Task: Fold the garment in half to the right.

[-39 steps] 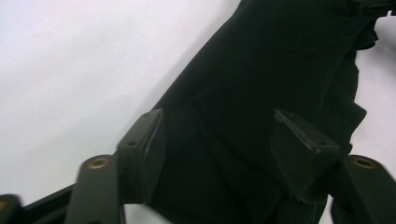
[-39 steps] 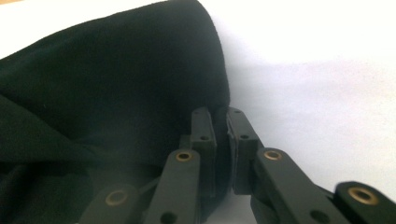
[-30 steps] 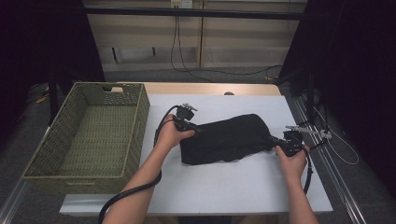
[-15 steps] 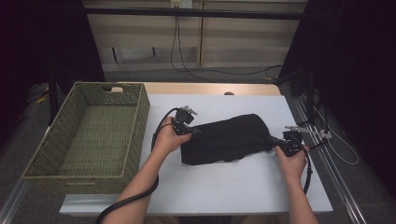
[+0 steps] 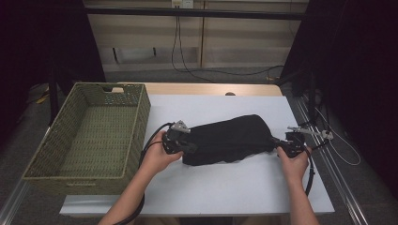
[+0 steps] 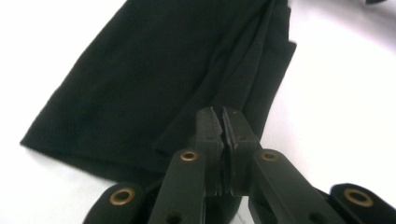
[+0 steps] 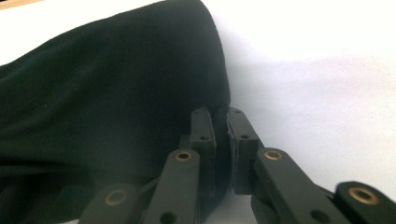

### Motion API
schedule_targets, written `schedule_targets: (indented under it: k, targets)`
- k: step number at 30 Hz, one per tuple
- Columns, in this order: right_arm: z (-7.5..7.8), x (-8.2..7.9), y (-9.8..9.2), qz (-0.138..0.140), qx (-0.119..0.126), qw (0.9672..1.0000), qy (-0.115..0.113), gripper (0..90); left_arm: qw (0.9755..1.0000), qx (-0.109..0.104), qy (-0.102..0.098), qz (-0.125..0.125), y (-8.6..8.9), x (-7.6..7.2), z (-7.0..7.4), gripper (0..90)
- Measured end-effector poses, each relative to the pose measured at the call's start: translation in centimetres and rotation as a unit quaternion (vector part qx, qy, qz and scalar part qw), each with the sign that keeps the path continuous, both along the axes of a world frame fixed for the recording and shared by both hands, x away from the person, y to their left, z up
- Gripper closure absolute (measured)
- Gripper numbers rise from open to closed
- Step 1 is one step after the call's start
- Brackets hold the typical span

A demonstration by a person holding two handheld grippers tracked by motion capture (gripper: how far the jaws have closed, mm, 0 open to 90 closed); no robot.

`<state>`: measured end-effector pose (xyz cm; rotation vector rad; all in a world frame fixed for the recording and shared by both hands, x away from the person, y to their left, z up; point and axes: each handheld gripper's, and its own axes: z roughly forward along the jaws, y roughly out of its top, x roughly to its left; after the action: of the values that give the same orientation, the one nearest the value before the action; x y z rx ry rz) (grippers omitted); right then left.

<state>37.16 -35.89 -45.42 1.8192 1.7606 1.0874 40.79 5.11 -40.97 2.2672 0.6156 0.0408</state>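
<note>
Black folded cloth (image 5: 229, 139) lies mid-table beside the wicker basket (image 5: 89, 131), the left gripper (image 5: 187, 146) just clamped on its near-left edge and the right gripper (image 5: 281, 145) pinching its right end, seemingly to lift it evenly.

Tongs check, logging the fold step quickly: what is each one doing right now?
Left tongs: closed on the black folded cloth.
Right tongs: closed on the cloth's other end.

You have a plain black cloth (image 5: 230, 138) with no pattern, lying on the white bench (image 5: 225, 180). Both of your claws, the left claw (image 5: 190, 146) and the right claw (image 5: 278, 143), are black with brass-coloured rivets. The woven basket (image 5: 70, 171) is olive green.
</note>
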Motion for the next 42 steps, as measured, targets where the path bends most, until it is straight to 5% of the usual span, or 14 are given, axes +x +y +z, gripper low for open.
schedule_targets:
  k: [5,18,31,33,42]
  targets:
    - [0.5,-0.7,-0.1,0.000,0.010,0.9999,-0.005,83.3,0.9999,-0.010,0.002,-0.002,0.7,-0.5,0.0,86.4]
    - [0.4,-1.7,-0.1,-0.003,0.012,0.9999,-0.002,83.0,0.9998,0.018,0.010,0.000,0.6,-1.2,-0.6,82.6]
    - [0.4,-1.6,0.0,-0.001,0.007,1.0000,-0.002,82.8,0.9985,-0.030,0.024,0.040,0.9,-0.4,0.2,35.4]
    - [0.4,-1.7,-0.1,-0.001,0.008,1.0000,-0.001,82.8,0.9980,-0.024,0.028,0.051,0.9,-0.2,0.2,28.3]
    - [0.4,-1.7,0.0,0.000,0.005,1.0000,0.000,82.8,0.9937,0.003,0.028,0.109,1.1,1.4,-1.5,21.7]
